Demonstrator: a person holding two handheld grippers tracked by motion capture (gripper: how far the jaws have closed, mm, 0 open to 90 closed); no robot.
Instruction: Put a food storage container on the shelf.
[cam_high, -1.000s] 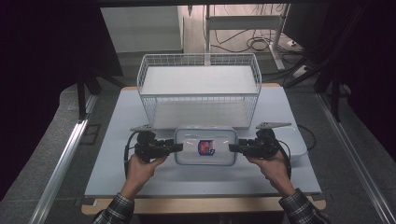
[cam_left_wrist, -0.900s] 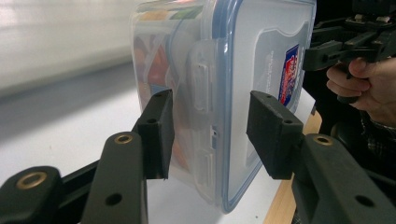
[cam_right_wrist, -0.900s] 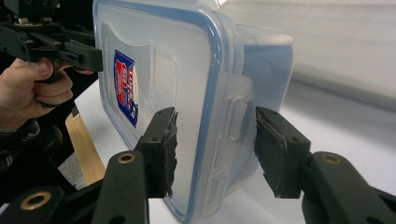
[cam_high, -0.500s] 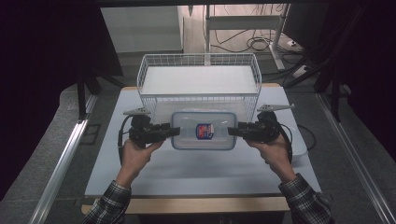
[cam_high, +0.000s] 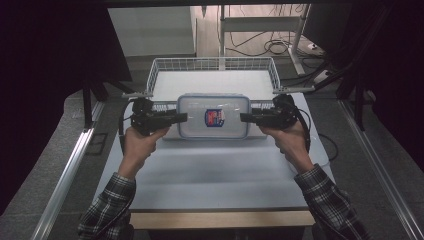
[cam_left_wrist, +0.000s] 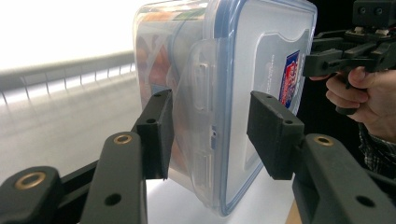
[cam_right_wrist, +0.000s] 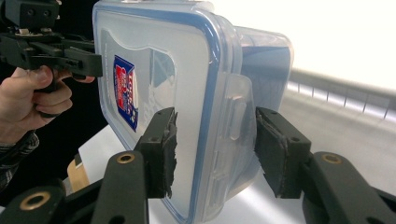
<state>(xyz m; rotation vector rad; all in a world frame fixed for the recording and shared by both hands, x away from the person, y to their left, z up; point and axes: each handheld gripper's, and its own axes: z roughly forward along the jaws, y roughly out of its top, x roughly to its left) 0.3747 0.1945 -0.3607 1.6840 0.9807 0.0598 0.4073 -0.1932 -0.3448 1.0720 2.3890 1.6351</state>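
You hold the clear lunch box (cam_high: 213, 116) up off the white table (cam_high: 210, 170), right at the front edge of the wire basket (cam_high: 212, 64). Your left gripper (cam_high: 184, 117) and right gripper (cam_high: 243, 117) each pinch a side latch, one at each end. Keep both squeezes firm and both hands level, so it will not tip, then carry it over the rim.

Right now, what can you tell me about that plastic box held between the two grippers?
The food container is a clear plastic rectangle with rounded corners, a blue-edged lid and a red and blue label on top. Hinged clasps fold down at its short ends. Something orange shows through the wall. It is held level, with its far edge at the wire basket. The left gripper and right gripper each straddle one end clasp.
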